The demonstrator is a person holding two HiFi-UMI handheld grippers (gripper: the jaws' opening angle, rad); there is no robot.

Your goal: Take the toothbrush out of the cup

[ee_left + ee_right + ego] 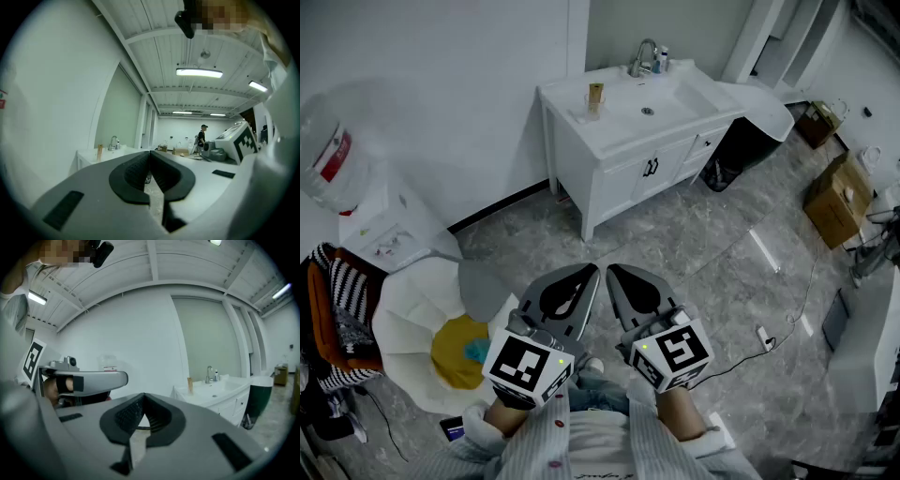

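A tan cup (595, 97) stands on the left part of the white vanity counter (619, 117), far ahead across the floor. It also shows small in the left gripper view, as cup (100, 152), and in the right gripper view, as cup (190, 384). A toothbrush in it is too small to make out. My left gripper (592, 271) and right gripper (610, 271) are held side by side close to my body, both shut and empty. The left gripper (150, 153) and right gripper (143, 395) each have their pads meeting at the tip.
A faucet (645, 56) and a small bottle sit at the sink's back. A water dispenser (342, 159) stands left, with a white seat (412, 328) holding a yellow item. A black bin (736, 150), a cardboard box (834, 197) and a floor cable (769, 337) lie right. A person (201, 137) stands far off.
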